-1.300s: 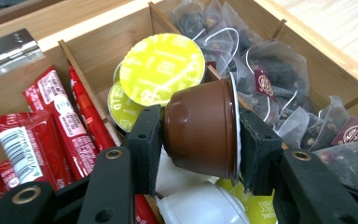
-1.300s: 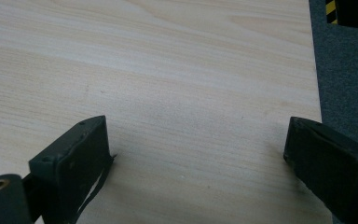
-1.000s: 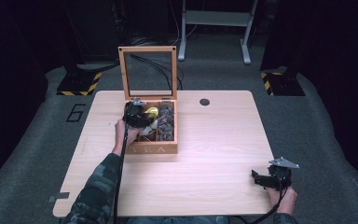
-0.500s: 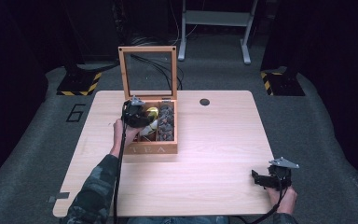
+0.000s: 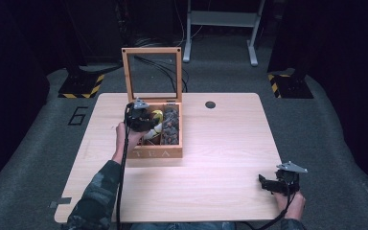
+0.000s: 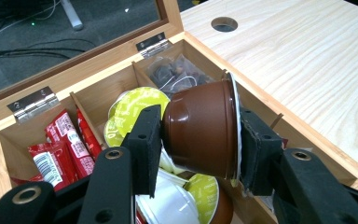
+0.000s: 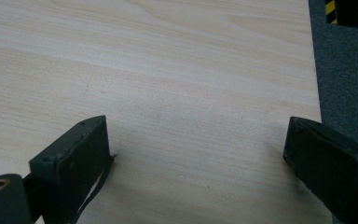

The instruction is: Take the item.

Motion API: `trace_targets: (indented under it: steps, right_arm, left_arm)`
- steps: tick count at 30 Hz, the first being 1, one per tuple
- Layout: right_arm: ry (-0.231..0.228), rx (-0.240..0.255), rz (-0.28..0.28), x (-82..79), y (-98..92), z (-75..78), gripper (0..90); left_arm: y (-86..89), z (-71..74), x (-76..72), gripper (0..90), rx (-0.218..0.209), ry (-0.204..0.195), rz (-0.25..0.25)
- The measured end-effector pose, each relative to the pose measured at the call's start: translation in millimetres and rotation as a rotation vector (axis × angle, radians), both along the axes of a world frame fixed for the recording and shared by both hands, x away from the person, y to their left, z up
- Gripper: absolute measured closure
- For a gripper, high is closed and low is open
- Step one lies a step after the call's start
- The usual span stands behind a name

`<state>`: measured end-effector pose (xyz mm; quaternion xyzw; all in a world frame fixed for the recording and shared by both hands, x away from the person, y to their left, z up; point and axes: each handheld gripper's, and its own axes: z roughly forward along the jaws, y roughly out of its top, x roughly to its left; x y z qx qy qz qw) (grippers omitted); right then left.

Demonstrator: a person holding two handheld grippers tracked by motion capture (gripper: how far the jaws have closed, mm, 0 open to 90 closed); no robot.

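My left gripper (image 6: 198, 154) is shut on a brown coffee capsule (image 6: 200, 127), lying on its side between the pads, held just above the wooden tea box (image 6: 9, 140). In the high view the left gripper (image 5: 139, 117) hovers over the box (image 5: 155, 153), whose glass lid stands upright. Under the capsule lie green-lidded capsules (image 6: 133, 109) and a white one (image 6: 170, 205); red sachets (image 6: 63, 147) fill the left compartment and dark wrapped tea bags (image 6: 177, 74) the far one. My right gripper (image 5: 273, 183) rests open at the table's near right corner, its jaws wide apart over bare wood (image 7: 196, 154).
The light wooden table (image 5: 220, 143) has a round cable hole (image 5: 210, 104) behind the box. Its right edge (image 7: 314, 84) lies close beside my right gripper, with grey carpet beyond. Black stands with yellow-striped feet (image 5: 81, 86) and a white frame stand behind the table.
My left gripper has risen a little with the brown capsule, lifting it out of the box's middle compartment. The right gripper has stayed where it was.
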<state>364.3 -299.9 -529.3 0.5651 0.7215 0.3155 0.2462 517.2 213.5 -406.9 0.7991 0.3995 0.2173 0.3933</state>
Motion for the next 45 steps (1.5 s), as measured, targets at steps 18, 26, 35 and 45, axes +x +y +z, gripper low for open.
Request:
trace_targets:
  steps: [18,26,35,45]
  right_arm:
    - [0.0,0.0,0.0,0.0,0.0,0.0,6.6]
    - [0.0,0.0,0.0,0.0,0.0,0.0,6.5]
    - [-0.001,-0.001,0.002,-0.1,0.0,0.0,6.6]
    - [0.003,0.0,0.0,-0.4,0.3,0.1,6.6]
  left_arm:
    - [-15.2,5.2,-6.7,55.2,-0.019,-0.021,-0.03]
    - [-23.6,8.4,-8.0,55.2,-0.024,-0.021,-0.048]
    - [-37.5,14.7,-8.4,55.2,-0.027,-0.032,-0.069]
    - [-53.7,16.9,-7.9,55.2,-0.023,-0.032,-0.099]
